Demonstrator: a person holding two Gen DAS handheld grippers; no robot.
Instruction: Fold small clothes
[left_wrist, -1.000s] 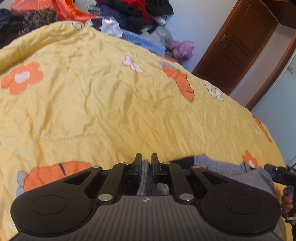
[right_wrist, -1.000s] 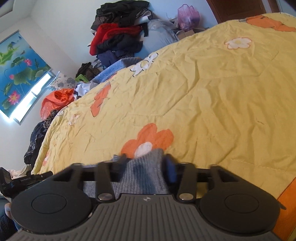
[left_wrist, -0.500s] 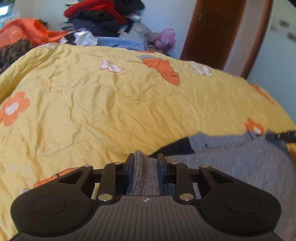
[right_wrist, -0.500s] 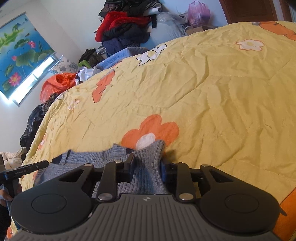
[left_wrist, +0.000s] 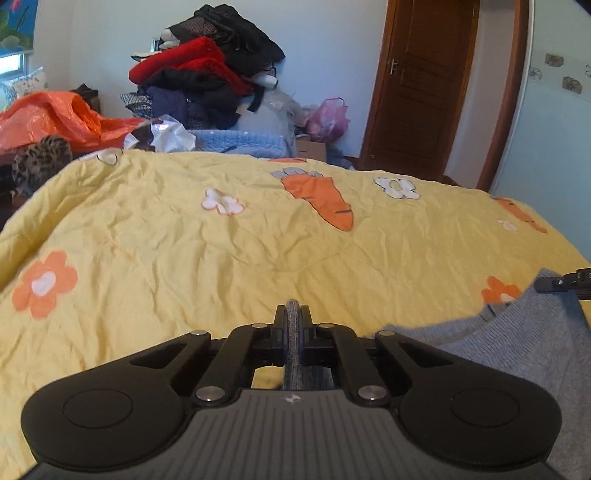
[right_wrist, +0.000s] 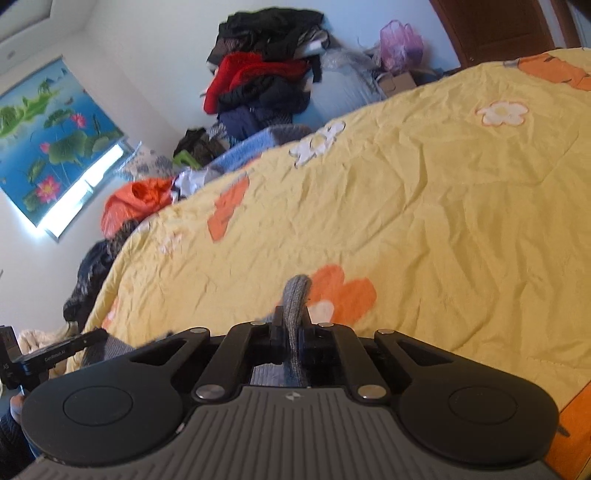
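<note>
The left hand-held gripper (left_wrist: 293, 314) is clamped on a fold of the grey sweater (left_wrist: 517, 343), a thin ridge of knit pinched tight between its two fingers. Its jaws have just been closing, and the cloth sits between them. The right hand-held gripper (right_wrist: 291, 321) is likewise clamped on the same grey sweater (right_wrist: 295, 295), with a rounded tuft of knit standing up past its fingertips; its jaws too have just been closing on the cloth. In the left wrist view the rest of the sweater spreads out to the right of the gripper, over the near right part of the bed (left_wrist: 184, 258), and the tip of the other gripper shows at the right edge of that view above the cloth. The bed wears a crumpled yellow quilt (right_wrist: 443, 203) printed with orange and white flowers and orange carrots. Beyond the bed's far edge lies a heap of clothes (left_wrist: 207, 74) in red, black and navy against the wall, with an orange plastic bag (left_wrist: 55, 118) by the far left corner, a pink bag (left_wrist: 328, 118) beside it and a brown door (left_wrist: 424, 85) further right.
</note>
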